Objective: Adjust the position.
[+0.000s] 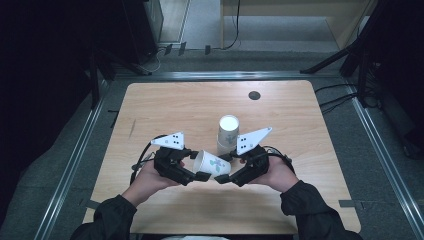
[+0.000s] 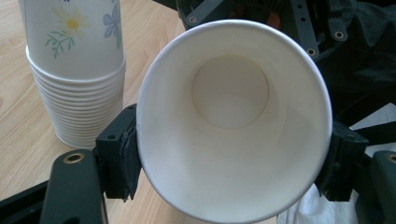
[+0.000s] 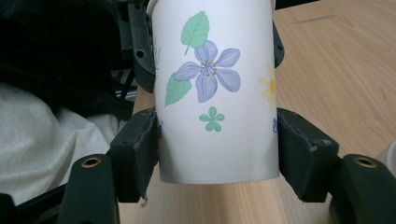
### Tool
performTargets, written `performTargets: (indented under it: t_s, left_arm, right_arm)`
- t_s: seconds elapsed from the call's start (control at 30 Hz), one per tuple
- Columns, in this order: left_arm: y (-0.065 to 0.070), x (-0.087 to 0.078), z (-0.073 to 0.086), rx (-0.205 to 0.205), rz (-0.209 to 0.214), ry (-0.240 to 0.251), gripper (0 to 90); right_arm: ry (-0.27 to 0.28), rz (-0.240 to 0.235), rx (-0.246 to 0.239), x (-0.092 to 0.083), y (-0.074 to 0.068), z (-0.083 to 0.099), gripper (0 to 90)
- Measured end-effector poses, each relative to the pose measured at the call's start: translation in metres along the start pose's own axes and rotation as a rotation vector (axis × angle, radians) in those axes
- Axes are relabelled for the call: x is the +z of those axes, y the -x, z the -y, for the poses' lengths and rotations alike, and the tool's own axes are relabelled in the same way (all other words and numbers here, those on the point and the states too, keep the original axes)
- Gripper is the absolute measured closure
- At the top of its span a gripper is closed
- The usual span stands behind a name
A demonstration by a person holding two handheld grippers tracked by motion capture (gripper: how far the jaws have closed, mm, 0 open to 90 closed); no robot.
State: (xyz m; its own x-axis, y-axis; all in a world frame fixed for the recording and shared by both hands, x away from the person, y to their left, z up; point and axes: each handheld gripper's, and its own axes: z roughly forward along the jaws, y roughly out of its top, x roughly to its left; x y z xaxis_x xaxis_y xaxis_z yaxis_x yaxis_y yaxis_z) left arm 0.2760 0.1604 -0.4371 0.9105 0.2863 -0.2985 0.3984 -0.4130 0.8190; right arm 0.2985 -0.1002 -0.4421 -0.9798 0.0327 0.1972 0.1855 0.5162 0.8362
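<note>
A single paper cup (image 1: 212,164) with a flower print lies on its side in the air between both grippers, over the near middle of the wooden table (image 1: 165,110). My left gripper (image 1: 199,165) is shut on its open rim; the left gripper view looks straight into the white inside of the cup (image 2: 233,140), with a pad (image 2: 123,149) pressed on each side. My right gripper (image 1: 227,169) is shut on the base end, its pads (image 3: 137,149) tight against the printed wall (image 3: 217,93). Just behind stands a stack of paper cups (image 1: 228,134), upright (image 2: 77,93).
A small dark round disc (image 1: 254,95) sits in the table top at the far right. The person's hands and dark sleeves come in over the table's near edge. Metal rails and grey floor run around the table.
</note>
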Motion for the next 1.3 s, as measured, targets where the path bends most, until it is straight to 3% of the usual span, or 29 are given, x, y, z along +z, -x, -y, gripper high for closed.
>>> performTargets:
  t_s: [0.2,0.3,0.47,0.53,0.67,0.77,0.83,1.3]
  left_arm:
    - [0.001,-0.002,-0.001,0.027,-0.014,-0.047,24.9]
    - [0.002,0.001,-0.001,0.068,-0.048,-0.121,24.9]
    - [0.002,0.008,-0.002,0.086,-0.058,-0.181,24.9]
    - [0.001,0.013,-0.002,0.105,-0.073,-0.234,24.9]
    - [-0.003,0.021,-0.004,0.107,-0.072,-0.285,24.9]
    - [-0.004,0.025,-0.004,0.116,-0.077,-0.311,24.9]
    - [-0.005,0.032,-0.005,0.134,-0.078,-0.354,24.8]
    - [0.001,0.053,-0.008,0.198,-0.055,-0.431,24.4]
  right_arm:
    - [-0.048,0.037,-0.009,0.002,0.0,0.003,24.2]
    - [-0.067,0.054,-0.014,0.003,-0.001,0.004,24.1]
    - [-0.102,0.073,-0.017,0.005,-0.001,0.009,24.2]
    - [-0.11,0.068,-0.013,0.007,0.0,0.015,25.6]
    - [-0.141,0.076,0.016,0.011,0.003,0.024,27.1]
    - [-0.154,0.088,0.008,0.015,0.003,0.027,27.9]
    - [-0.174,0.094,0.011,0.021,0.002,0.031,28.0]
    - [-0.227,0.105,-0.008,0.036,-0.006,0.036,33.5]
